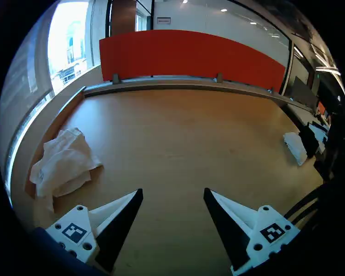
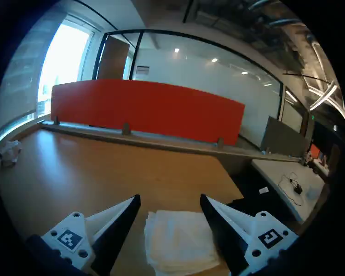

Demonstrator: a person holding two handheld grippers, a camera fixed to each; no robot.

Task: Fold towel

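Both gape empty: left tool (image 1: 172, 193) faces crumpled towel (image 1: 64, 163) at the left edge of the surface (image 1: 181, 138); right tool (image 2: 169, 198) hovers, seemingly clear, over folded towel (image 2: 179, 241).

Light tan wood-grain table (image 1: 181, 133) with an orange-red panel (image 1: 191, 55) along its far edge. On it, a crumpled white towel (image 1: 64, 163) at one side edge, a folded white towel (image 2: 179, 241) at the opposite edge. Left gripper (image 1: 172, 189) and right gripper (image 2: 169, 195): white, black inner faces, black-and-white square markers

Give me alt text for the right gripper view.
A neatly folded white cloth towel lies on the light wooden table between the open fingers of the right tool. A long red divider panel stands along the table's far edge.
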